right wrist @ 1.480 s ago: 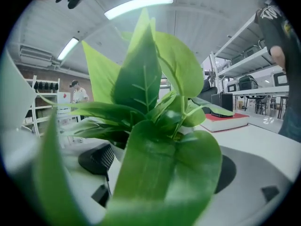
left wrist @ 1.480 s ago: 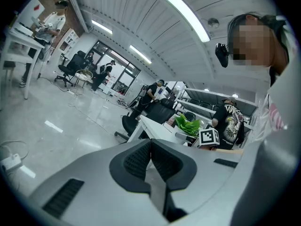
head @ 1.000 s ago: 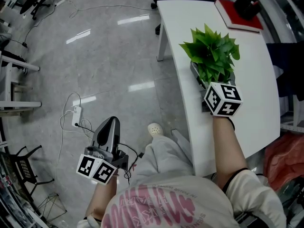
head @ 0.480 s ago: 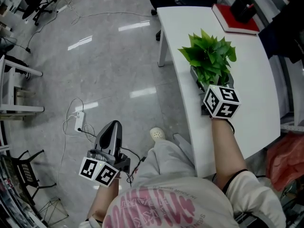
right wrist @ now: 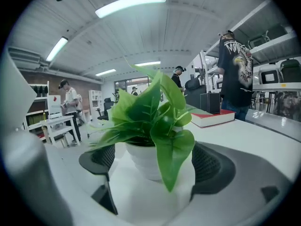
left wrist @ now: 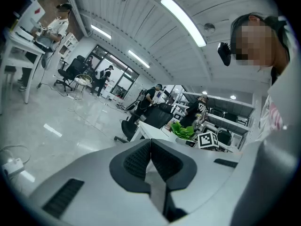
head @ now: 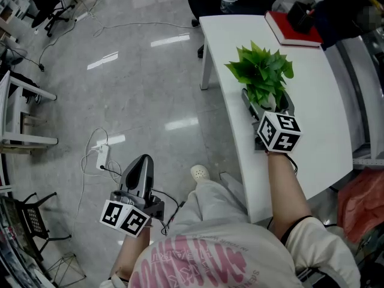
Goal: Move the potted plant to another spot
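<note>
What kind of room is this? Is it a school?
Probably not a school; it looks like a big open office or lab. You can see a white desk, black office chairs and long ceiling lights.

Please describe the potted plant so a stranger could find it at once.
Find the white table at the head view's right. Near its left edge stands the potted plant, its white pot between the right gripper's open jaws. Only it is green and leafy; the red book beyond lies flat.

Red book (head: 294, 27), seemingly closed, lies on table (head: 318, 95).
</note>
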